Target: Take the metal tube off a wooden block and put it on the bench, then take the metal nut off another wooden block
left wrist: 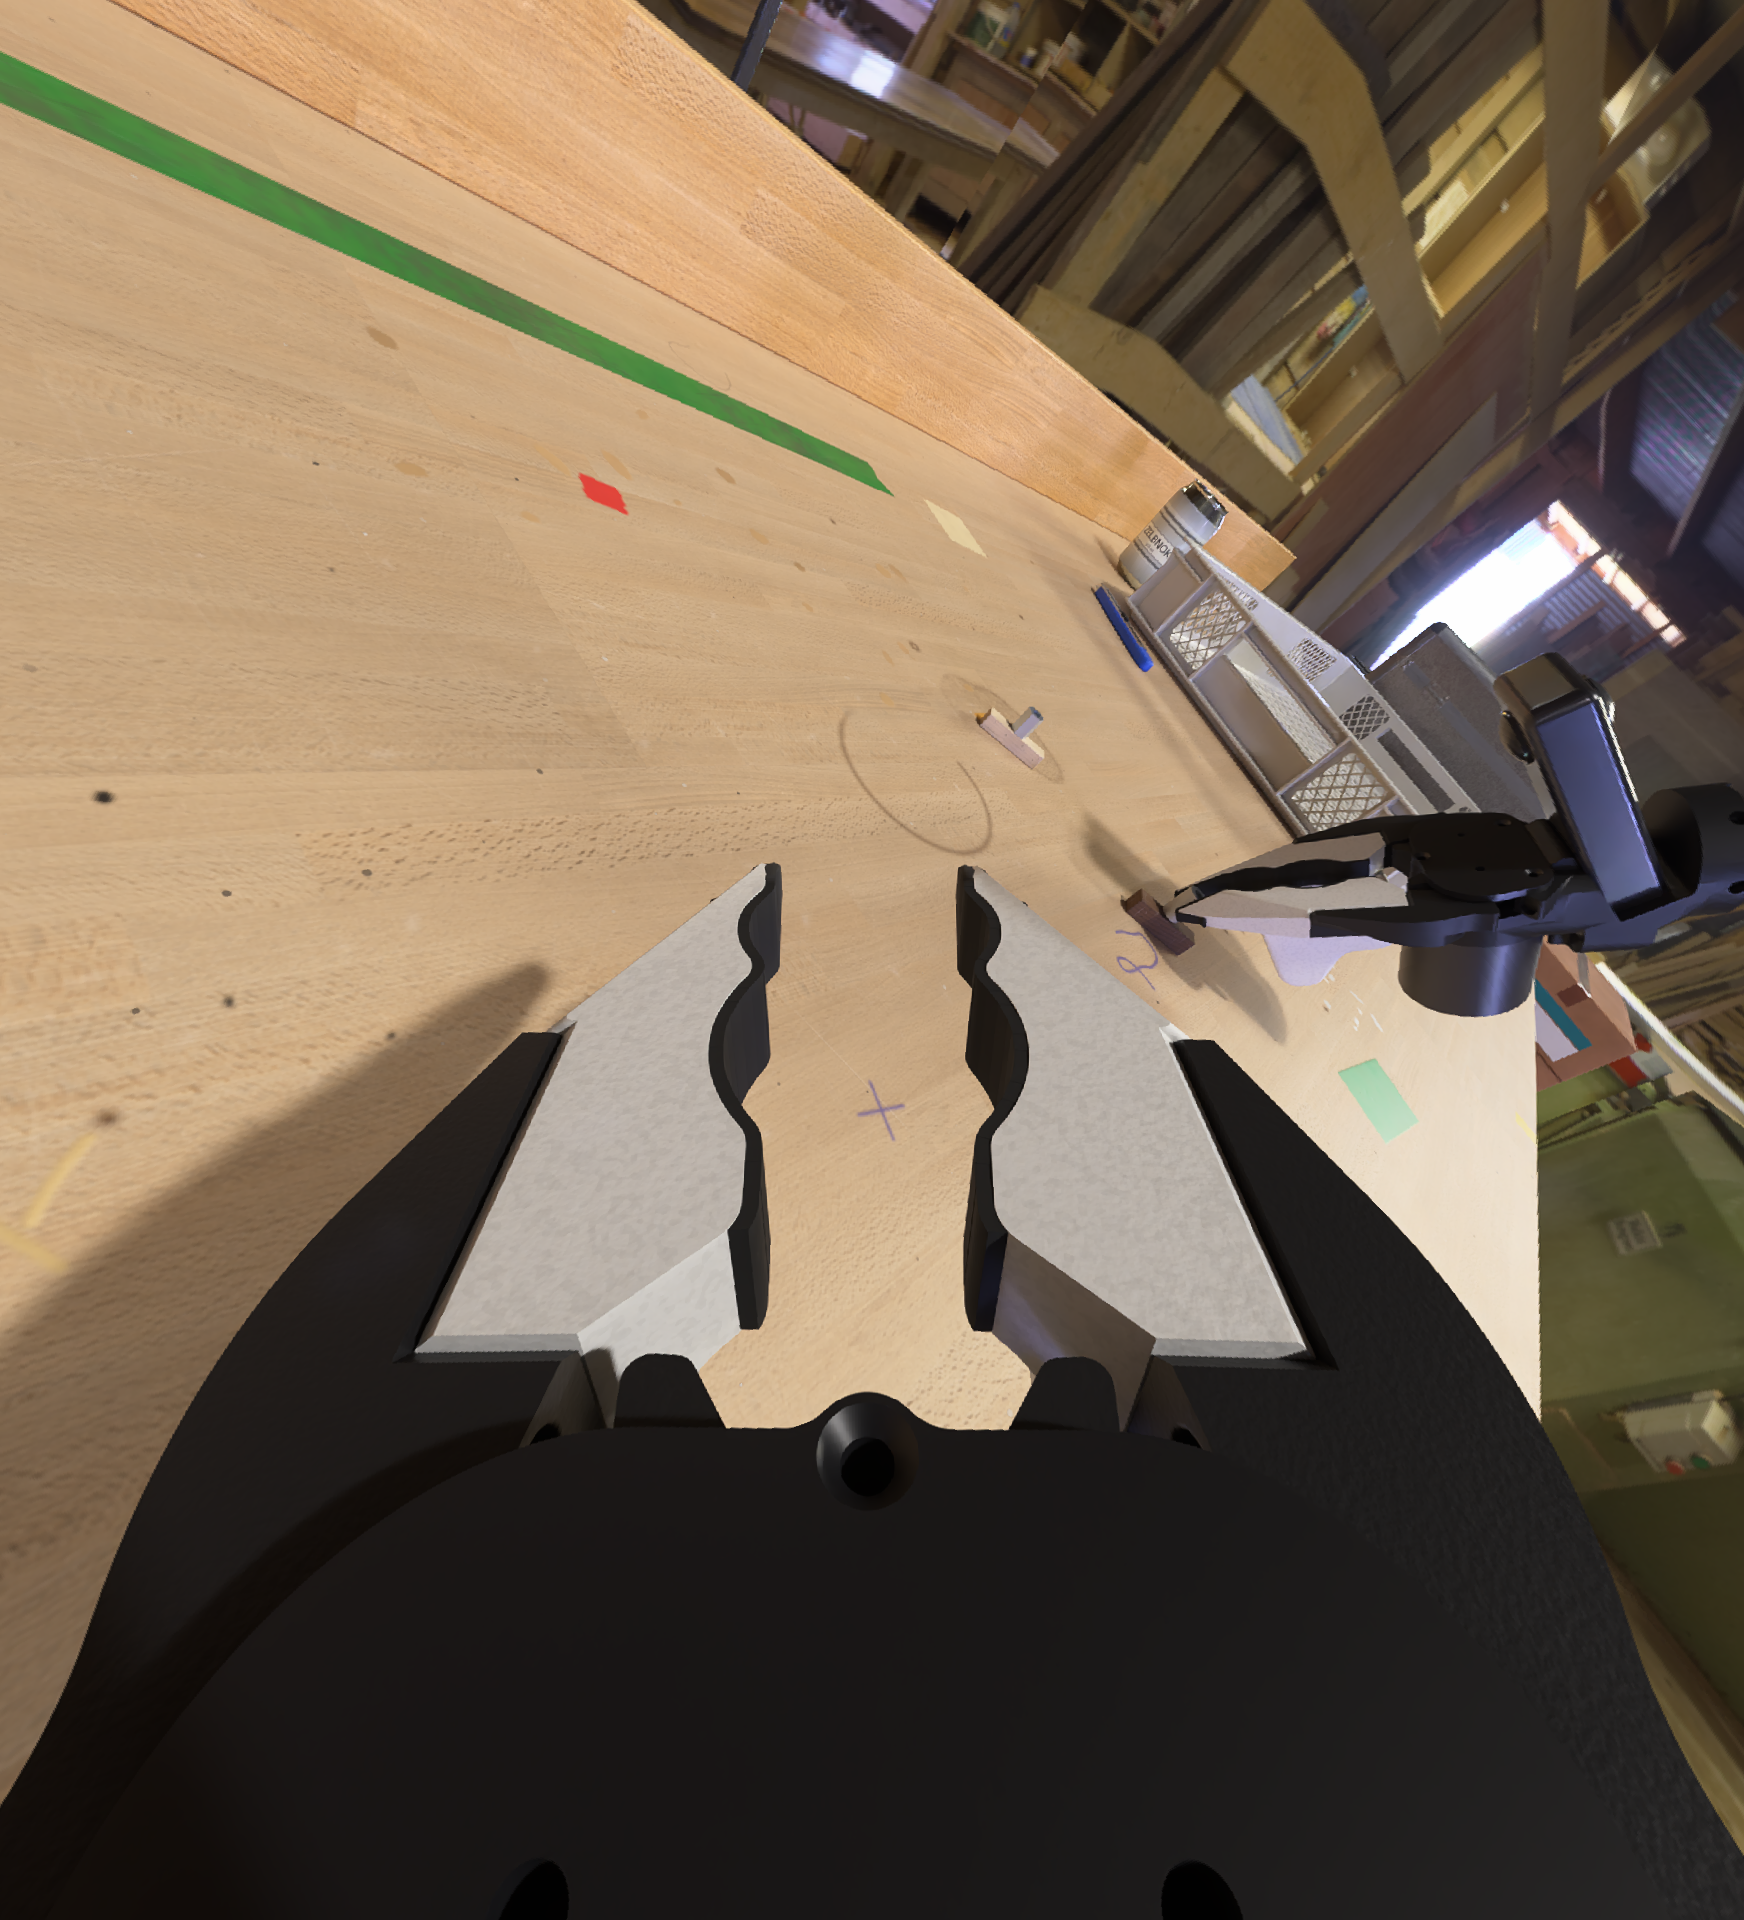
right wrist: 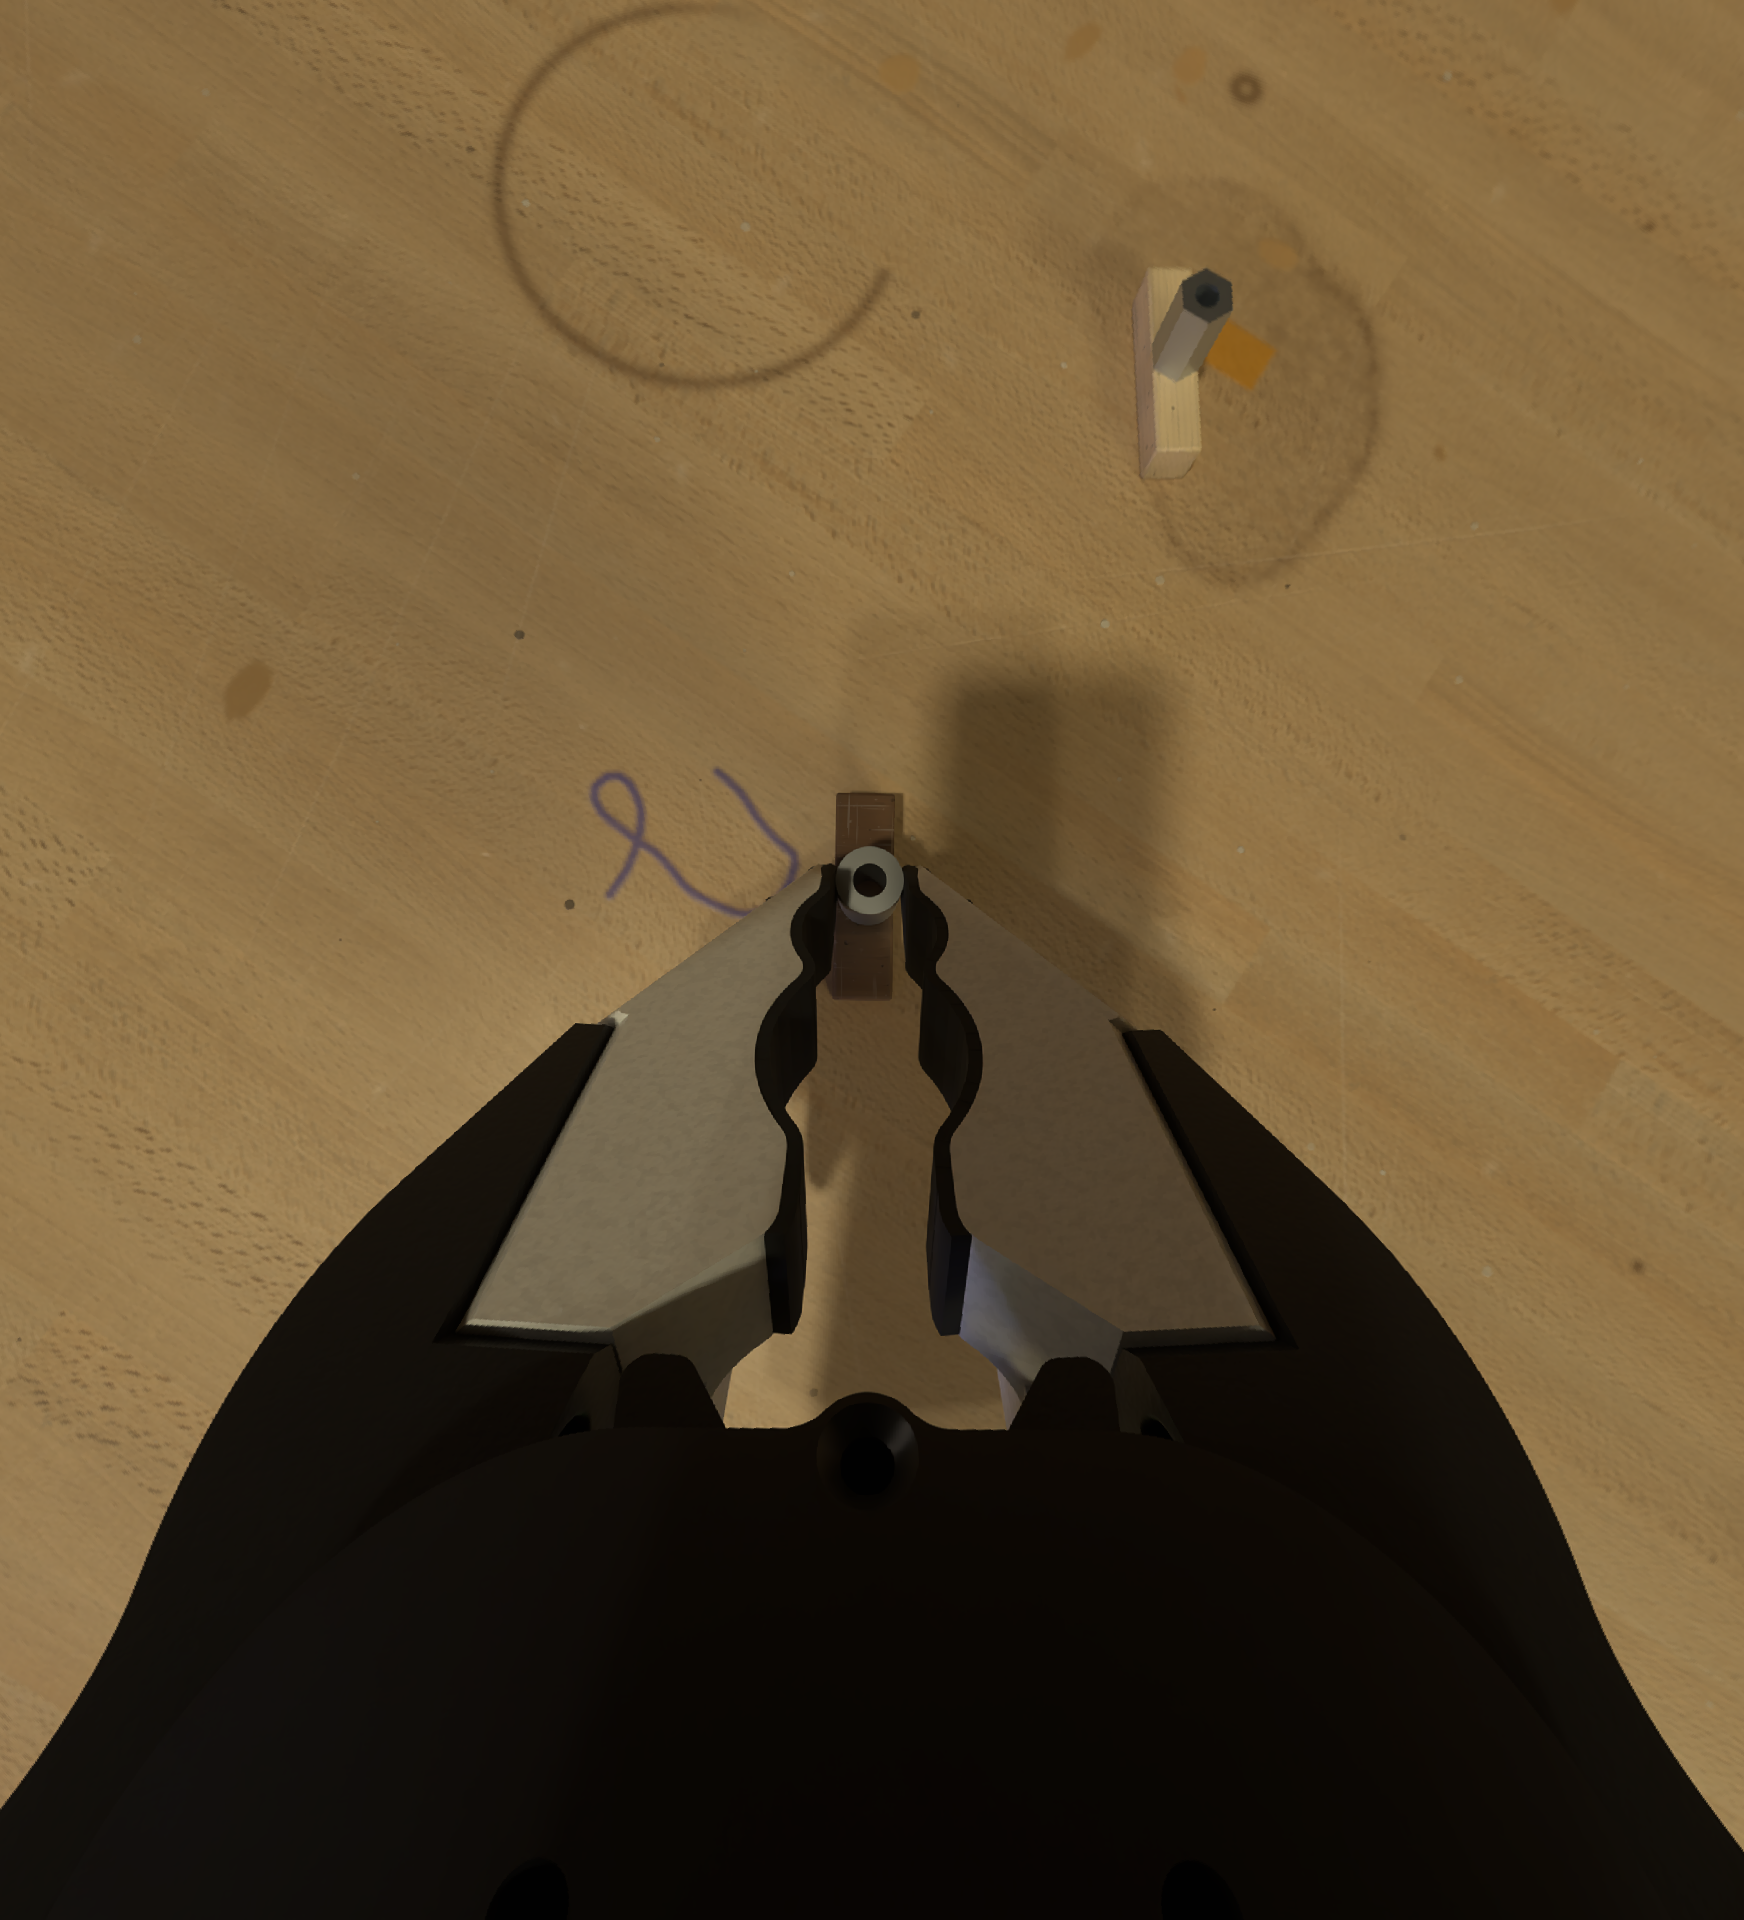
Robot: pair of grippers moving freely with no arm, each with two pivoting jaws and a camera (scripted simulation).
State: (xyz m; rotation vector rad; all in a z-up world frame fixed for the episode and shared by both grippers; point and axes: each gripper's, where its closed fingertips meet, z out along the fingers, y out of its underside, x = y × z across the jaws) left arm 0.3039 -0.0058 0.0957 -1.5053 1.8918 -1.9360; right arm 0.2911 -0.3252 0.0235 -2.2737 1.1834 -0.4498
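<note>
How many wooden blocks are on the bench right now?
2. A dark wooden block lies between the right gripper fingertips, carrying the metal tube. A pale wooden block lies farther off, carrying the hexagonal metal nut. None seems hidden.

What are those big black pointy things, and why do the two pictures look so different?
They are two grabbers, each with two pale fingers for pinching things. Each carries its own camera that looks out along its fingers, so every picture comes from one grabber.

The left gripper hangs over a wooden bench; its fingers are apart and hold nothing. Far off to one side you can see the other grabber.

The right gripper looks straight down. Its fingertips sit on both sides of a small metal tube that stands on a dark wooden block. It looks like it is pinching the tube.

Farther away, a six-sided metal nut stands on a light wooden block. At the bench's far edge there are white trays, a blue pen and a can.
</note>
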